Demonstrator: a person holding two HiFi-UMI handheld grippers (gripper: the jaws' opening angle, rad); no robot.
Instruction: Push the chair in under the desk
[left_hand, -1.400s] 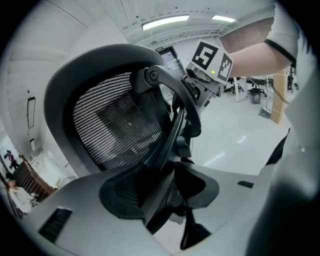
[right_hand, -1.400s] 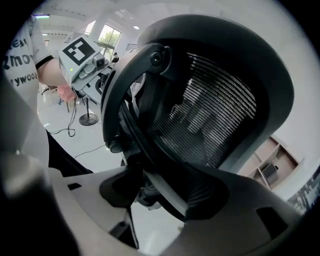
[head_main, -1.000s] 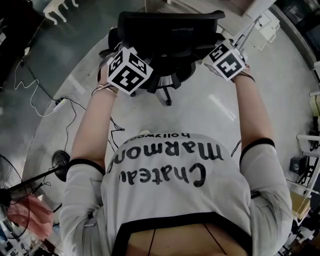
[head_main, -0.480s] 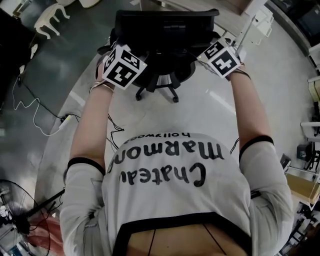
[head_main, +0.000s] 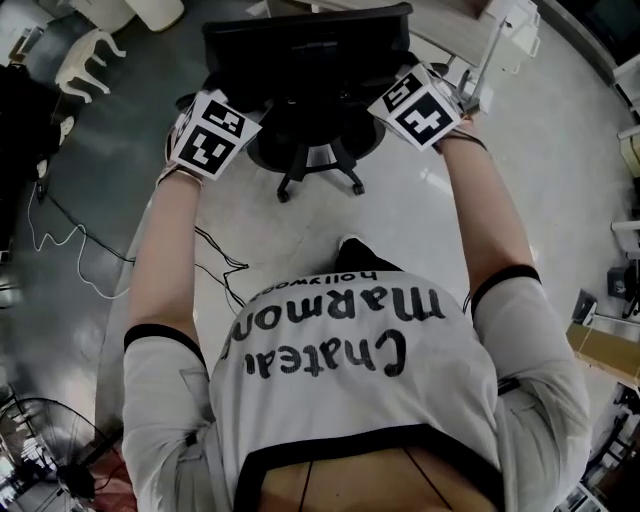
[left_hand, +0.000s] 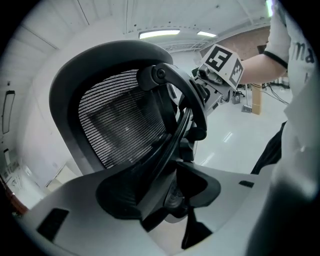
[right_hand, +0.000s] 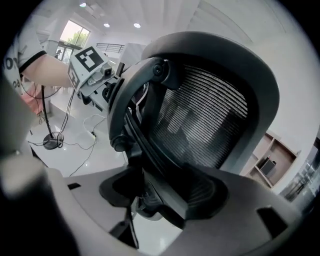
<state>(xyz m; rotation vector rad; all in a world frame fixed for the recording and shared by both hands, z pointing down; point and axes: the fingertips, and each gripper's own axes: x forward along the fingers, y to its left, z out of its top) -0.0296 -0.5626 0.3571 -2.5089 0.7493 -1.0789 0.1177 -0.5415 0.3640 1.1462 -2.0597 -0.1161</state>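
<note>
Arms outstretched, left claw (left_hand: 172, 187) and right claw (right_hand: 145, 192) each clamp the chair (head_main: 310, 45).

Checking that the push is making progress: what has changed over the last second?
The chair has rolled forward, away from the person, and both grippers have gone with it. A shoe has stepped into view behind it. Unchanged: the left gripper and right gripper stay clamped on the two sides of the backrest.

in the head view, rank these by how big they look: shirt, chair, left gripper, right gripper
1. shirt, though it is nearest the camera
2. chair
3. left gripper and right gripper: they look alike, so not ranked
</note>
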